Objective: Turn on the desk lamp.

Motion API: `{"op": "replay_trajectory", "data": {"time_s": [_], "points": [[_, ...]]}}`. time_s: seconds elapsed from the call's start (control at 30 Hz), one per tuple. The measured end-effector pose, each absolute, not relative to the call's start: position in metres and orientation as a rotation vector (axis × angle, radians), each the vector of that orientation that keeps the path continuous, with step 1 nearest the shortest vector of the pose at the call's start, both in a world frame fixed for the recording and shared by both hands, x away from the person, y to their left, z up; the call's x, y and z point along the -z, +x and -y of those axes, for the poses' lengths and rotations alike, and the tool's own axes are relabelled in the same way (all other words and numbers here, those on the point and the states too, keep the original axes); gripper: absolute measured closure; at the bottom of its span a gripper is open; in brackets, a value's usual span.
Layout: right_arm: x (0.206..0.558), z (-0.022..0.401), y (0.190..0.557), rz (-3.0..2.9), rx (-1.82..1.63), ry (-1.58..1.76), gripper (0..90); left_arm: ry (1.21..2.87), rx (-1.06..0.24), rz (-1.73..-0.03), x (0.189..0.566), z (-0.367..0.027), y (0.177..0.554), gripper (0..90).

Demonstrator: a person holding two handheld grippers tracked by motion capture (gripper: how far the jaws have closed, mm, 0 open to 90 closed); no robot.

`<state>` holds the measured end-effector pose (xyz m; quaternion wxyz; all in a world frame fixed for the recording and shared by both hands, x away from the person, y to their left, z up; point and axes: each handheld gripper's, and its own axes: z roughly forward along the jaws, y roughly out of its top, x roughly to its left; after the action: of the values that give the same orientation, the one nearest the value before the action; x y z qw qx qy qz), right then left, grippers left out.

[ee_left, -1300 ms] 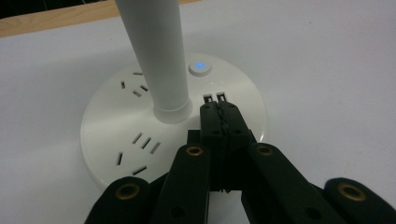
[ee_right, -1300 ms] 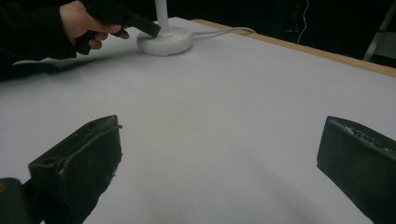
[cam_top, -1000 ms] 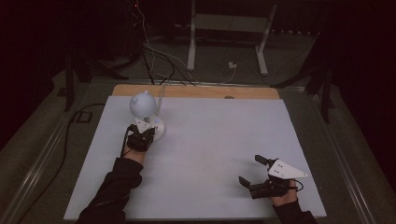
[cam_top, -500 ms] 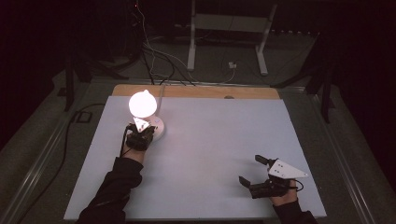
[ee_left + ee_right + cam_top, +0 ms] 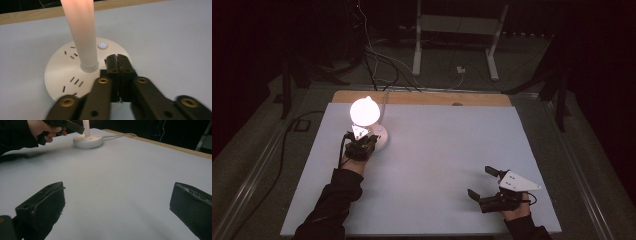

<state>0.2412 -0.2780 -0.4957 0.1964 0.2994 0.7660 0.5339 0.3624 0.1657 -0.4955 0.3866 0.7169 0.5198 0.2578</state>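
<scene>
A: Where is the lamp (image 5: 363, 111)?
B: Toward the far left of the counter (image 5: 447, 150), its globe lit so bright in the high view that the surface detail washes out. Its round white base (image 5: 75, 72) sits flat on the white top, and its stem (image 5: 82, 35) runs up out of the left gripper view, so the globe is cut off there.

A: And the left hand-held gripper (image 5: 117, 61)?
B: Right at the lamp's base, jaws pressed together with nothing between them, tips over the base's near rim just short of the glowing blue power button (image 5: 102, 45). Whether the tips touch the base I can't tell.

A: The right hand-held gripper (image 5: 486, 184)?
B: Well apart from the lamp, near the counter's front right corner. Its jaws stand wide, holding nothing; in the right gripper view bare white counter shows between them.

A: Anything else hard to read?
B: The socket slots (image 5: 76, 81) on the base are visible but small. In the right gripper view the left hand (image 5: 43, 128) is cropped at the top edge beside the lamp's base. Beyond the counter the room is dark; only cables (image 5: 377, 60) and a white stand (image 5: 457, 40) can be made out.
</scene>
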Motion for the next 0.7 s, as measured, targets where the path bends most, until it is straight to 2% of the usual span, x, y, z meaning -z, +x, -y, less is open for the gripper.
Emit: {"op": "replay_trajectory", "data": {"time_s": [0.13, 0.17, 0.2, 0.23, 0.3, 0.37, 0.43, 0.5, 0.53, 0.57, 0.7], "points": [[0.496, 0.278, 0.241, -2.145, -1.496, 0.842, 0.0, 1.829, -0.636, -1.318, 0.491, -0.166, 0.36, 78.8], [0.496, 0.278, 0.241, -2.146, -1.495, 0.842, 0.0, 1.827, -0.632, -1.32, 0.49, -0.166, 0.36, 73.5], [0.496, 0.278, 0.241, -2.146, -1.495, 0.842, 0.0, 1.821, -0.653, -1.328, 0.49, -0.165, 0.359, 73.5], [0.496, 0.278, 0.241, -2.148, -1.493, 0.84, 0.0, 1.813, -0.666, -1.332, 0.489, -0.165, 0.358, 64.8], [0.496, 0.278, 0.241, -2.149, -1.493, 0.841, 0.0, 1.803, -0.646, -1.338, 0.487, -0.166, 0.357, 63.7], [0.496, 0.278, 0.241, -2.149, -1.492, 0.842, 0.0, 1.799, -0.643, -1.348, 0.486, -0.166, 0.357, 52.2], [0.496, 0.278, 0.241, -2.149, -1.492, 0.842, 0.0, 1.816, -0.622, -1.335, 0.485, -0.166, 0.357, 49.7], [0.496, 0.278, 0.241, -2.15, -1.491, 0.843, 0.0, 1.829, -0.608, -1.331, 0.484, -0.165, 0.356, 41.9], [0.496, 0.278, 0.241, -2.15, -1.488, 0.843, 0.0, 1.835, -0.607, -1.337, 0.484, -0.164, 0.356, 25.5], [0.496, 0.278, 0.241, -2.149, -1.488, 0.842, 0.0, 1.844, -0.598, -1.333, 0.484, -0.164, 0.356, 20.7], [0.496, 0.278, 0.242, -2.151, -1.487, 0.846, 0.0, 1.852, -0.576, -1.314, 0.482, -0.164, 0.354, 13.5]]}}
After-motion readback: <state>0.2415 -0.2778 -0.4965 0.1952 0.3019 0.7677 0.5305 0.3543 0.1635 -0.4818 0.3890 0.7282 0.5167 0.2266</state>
